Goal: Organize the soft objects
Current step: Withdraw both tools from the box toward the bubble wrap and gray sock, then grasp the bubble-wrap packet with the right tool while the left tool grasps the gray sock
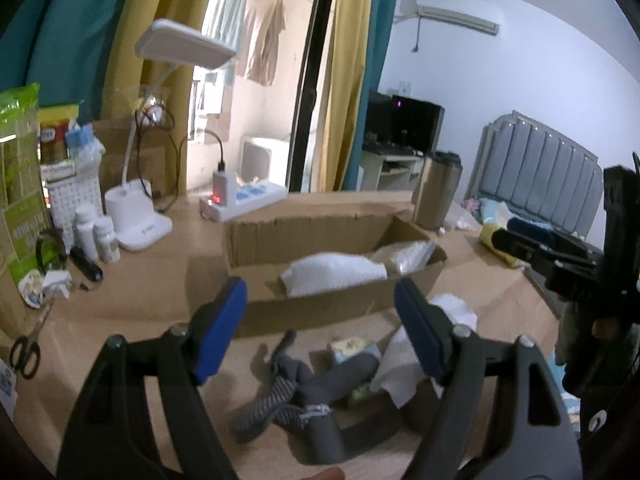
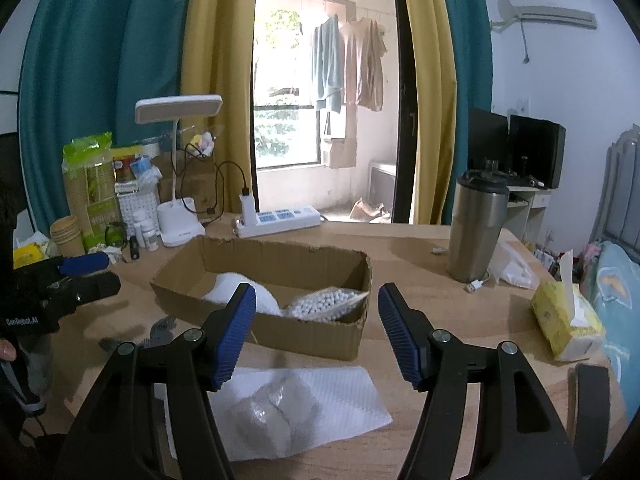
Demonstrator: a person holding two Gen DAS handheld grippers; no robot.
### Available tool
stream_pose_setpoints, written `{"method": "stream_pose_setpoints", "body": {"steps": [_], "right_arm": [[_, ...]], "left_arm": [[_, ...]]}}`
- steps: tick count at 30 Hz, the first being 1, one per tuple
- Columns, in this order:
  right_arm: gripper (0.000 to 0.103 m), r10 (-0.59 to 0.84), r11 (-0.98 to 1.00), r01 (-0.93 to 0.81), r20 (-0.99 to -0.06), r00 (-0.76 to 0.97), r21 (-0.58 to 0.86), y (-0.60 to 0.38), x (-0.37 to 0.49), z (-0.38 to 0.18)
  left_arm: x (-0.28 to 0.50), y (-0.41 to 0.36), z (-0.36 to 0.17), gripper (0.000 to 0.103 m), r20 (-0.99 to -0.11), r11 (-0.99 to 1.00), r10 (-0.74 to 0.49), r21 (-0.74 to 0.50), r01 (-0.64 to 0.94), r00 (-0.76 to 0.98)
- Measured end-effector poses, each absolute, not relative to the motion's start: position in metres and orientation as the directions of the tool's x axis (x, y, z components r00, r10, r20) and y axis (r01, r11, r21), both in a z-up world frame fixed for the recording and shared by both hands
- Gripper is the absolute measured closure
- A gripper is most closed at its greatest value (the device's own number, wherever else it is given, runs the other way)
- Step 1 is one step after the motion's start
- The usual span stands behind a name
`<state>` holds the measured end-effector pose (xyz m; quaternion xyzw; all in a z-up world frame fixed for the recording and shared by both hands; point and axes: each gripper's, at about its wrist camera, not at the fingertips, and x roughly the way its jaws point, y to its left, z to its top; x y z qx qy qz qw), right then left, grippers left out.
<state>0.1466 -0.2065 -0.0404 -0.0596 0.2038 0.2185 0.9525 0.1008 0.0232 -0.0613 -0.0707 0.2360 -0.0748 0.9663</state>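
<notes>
Partly done: box point(image 2: 280, 332) already holds a white pad point(image 2: 244, 300) and a bag of beads point(image 2: 328, 304). Left on the desk near the box: grey socks point(image 1: 304, 392), a small sponge point(image 1: 352, 348) (possibly a tissue pack, blurred), and a clear bag point(image 2: 272, 412) on a paper towel point(image 2: 344, 400). Left gripper point(image 1: 320, 332) spread wide, empty, above the socks. Right gripper point(image 2: 316, 332) likewise wide apart, empty, over the towel. Open room above the box; tumbler point(image 2: 476, 228) stands far right, clutter far left.
</notes>
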Motion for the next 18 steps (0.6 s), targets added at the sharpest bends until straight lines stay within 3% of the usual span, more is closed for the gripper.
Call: {"method": "stream_pose_setpoints", "body": {"steps": [18], "right_arm": [[0.036, 0.398, 0.890, -0.456, -0.507, 0.765, 0.011, -0.205, 0.150, -0.078]], "left_arm": [[0.104, 0.026, -0.108, 0.025, -0.599, 0.988, -0.136, -0.142, 0.062, 0.789]]}}
